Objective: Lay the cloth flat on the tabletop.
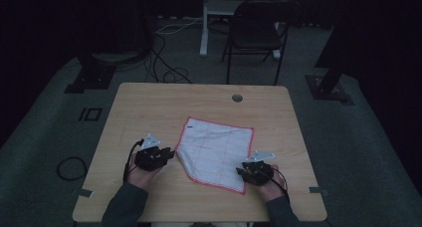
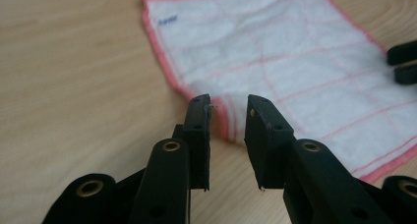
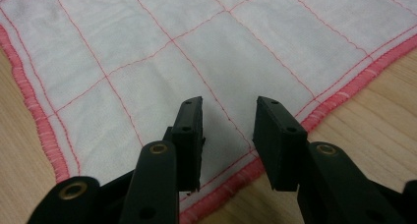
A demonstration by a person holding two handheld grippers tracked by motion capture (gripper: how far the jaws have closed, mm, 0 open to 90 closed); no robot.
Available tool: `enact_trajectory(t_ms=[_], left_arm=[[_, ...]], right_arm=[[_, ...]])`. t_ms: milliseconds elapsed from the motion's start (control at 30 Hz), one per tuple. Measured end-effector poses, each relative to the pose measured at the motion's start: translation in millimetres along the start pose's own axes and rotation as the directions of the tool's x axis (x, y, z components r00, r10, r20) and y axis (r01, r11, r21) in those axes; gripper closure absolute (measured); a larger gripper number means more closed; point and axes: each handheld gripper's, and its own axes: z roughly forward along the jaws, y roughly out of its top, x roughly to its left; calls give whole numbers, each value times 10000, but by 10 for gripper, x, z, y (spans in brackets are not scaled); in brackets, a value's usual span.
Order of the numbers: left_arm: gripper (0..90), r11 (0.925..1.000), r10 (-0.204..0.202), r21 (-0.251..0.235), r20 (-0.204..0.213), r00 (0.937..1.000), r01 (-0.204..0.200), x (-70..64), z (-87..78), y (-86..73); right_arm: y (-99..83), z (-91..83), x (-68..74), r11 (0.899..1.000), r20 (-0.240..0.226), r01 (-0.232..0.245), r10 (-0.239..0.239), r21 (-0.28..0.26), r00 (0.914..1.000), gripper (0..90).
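Note:
A white cloth (image 1: pixel 216 150) with a red hem and thin red grid lines lies flat on the wooden table (image 1: pixel 149 107), one corner near the person. My left gripper (image 1: pixel 169 153) is open at the cloth's left corner. In the left gripper view its jaws (image 2: pixel 228 103) stand on either side of the slightly raised hem of the cloth (image 2: pixel 275 52), apart from it. My right gripper (image 1: pixel 242 171) is open at the cloth's near right edge. In the right gripper view it (image 3: pixel 228 106) hovers just inside the hem of the cloth (image 3: pixel 196 37), holding nothing.
A round cable hole (image 1: pixel 237 97) sits near the table's far edge. A dark folding chair (image 1: pixel 259 28) and a white stand leg (image 1: pixel 203 23) are beyond the table. Cables (image 1: pixel 164 67) trail over the floor. The right gripper's jaw tips (image 2: pixel 403 64) show in the left gripper view.

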Motion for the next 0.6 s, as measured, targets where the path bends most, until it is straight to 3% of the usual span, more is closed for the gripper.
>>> enact_trajectory(t_ms=[233,600], left_arm=[[672,9978,-369,565,320,9988,350,67,183,-106],[628,9957,-228,918,950,9952,141,32,384,-67]], right_arm=[[0,0,0,10000,2,10,-10,-5,10000,640],[-2,-1,-2,10000,-8,5,-5,-10,10000,640]])
